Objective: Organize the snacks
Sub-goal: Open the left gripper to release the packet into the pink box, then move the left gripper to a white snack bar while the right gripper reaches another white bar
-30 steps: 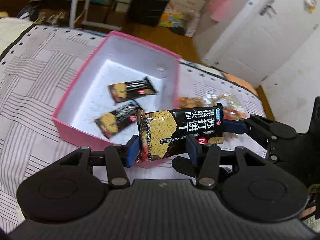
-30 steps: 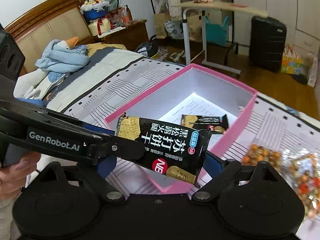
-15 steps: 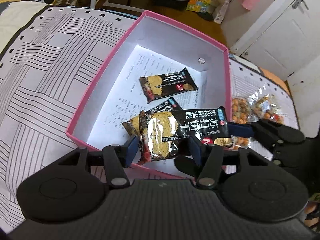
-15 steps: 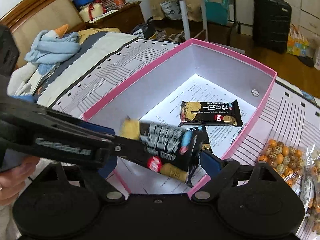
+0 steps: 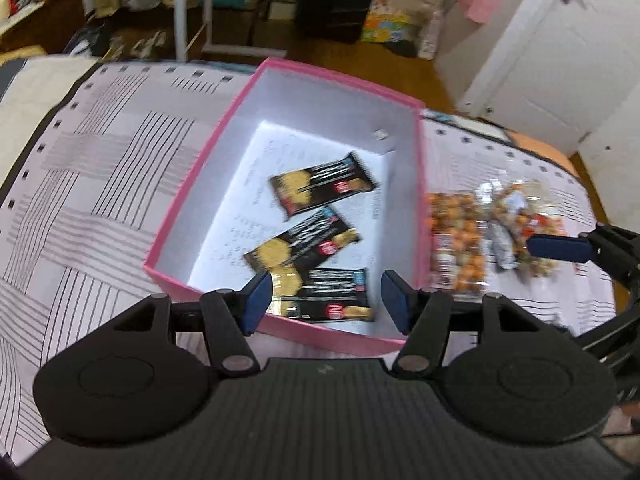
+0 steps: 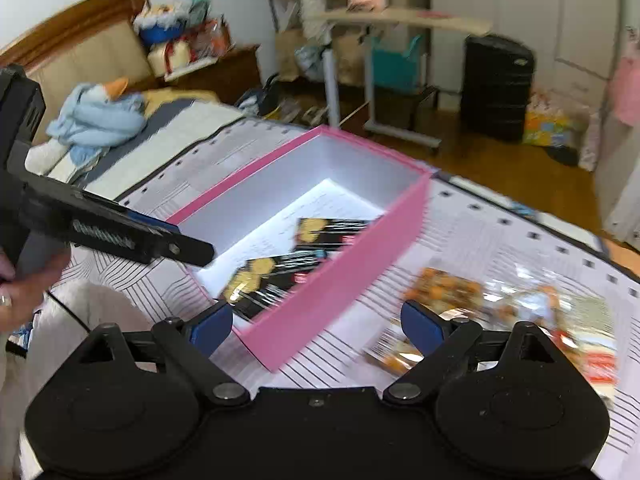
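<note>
Left wrist view: left gripper (image 5: 326,298) jaws wide, holding nothing, above the near wall of the pink box (image 5: 192,204). Three black cracker packets (image 5: 324,294) lie flat on its white floor, the nearest by the near wall. Glossy film wrappers, stiff cardboard box. Clear bags of orange snacks (image 5: 456,240) lie on the striped bedspread (image 5: 80,184) just beside the box's right wall, not yet packed; judged roughly half done

Right wrist view: right gripper (image 6: 316,326) jaws wide, empty, over the box's near corner. Crinkly bags (image 6: 444,288) sit beyond the right finger, blurred. Likely next pick
</note>
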`<state>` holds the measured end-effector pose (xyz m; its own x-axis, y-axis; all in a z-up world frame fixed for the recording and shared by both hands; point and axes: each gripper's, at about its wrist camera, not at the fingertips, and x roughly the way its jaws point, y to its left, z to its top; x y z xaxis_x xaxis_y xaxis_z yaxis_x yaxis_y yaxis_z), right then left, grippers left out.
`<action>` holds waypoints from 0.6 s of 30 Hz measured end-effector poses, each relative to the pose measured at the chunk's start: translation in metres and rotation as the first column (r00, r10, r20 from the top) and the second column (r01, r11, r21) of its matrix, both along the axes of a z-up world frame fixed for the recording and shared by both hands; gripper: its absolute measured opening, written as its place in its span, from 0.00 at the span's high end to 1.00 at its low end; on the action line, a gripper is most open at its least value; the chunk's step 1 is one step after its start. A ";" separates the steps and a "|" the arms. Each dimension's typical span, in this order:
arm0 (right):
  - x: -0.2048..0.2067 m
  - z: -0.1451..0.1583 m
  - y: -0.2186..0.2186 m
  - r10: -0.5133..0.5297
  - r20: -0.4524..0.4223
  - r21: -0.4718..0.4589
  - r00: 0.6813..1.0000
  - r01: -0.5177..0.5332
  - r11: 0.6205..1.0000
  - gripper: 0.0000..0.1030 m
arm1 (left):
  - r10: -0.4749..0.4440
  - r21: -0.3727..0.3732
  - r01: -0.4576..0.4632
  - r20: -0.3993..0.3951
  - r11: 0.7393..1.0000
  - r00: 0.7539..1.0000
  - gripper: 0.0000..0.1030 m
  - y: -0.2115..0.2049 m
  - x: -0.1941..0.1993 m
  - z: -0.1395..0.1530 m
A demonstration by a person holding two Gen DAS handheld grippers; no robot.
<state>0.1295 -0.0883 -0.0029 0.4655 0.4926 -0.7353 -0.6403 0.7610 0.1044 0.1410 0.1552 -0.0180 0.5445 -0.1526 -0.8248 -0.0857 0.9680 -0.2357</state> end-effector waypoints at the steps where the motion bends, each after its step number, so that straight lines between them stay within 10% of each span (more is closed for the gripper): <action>1: -0.006 0.002 -0.015 -0.003 0.004 -0.001 1.000 0.003 1.000 0.10 | -0.014 -0.004 0.014 0.011 1.000 1.000 0.43 -0.006 -0.002 0.006; 9: -0.015 -0.007 -0.121 -0.197 -0.108 0.000 0.974 0.198 0.980 0.13 | -0.165 -0.038 0.168 0.074 0.985 0.983 0.46 -0.066 -0.013 0.036; 18: 0.011 -0.063 -0.180 -0.412 -0.346 -0.042 0.843 0.425 0.904 0.19 | -0.308 0.029 0.307 0.078 0.951 0.948 0.54 -0.151 -0.002 0.014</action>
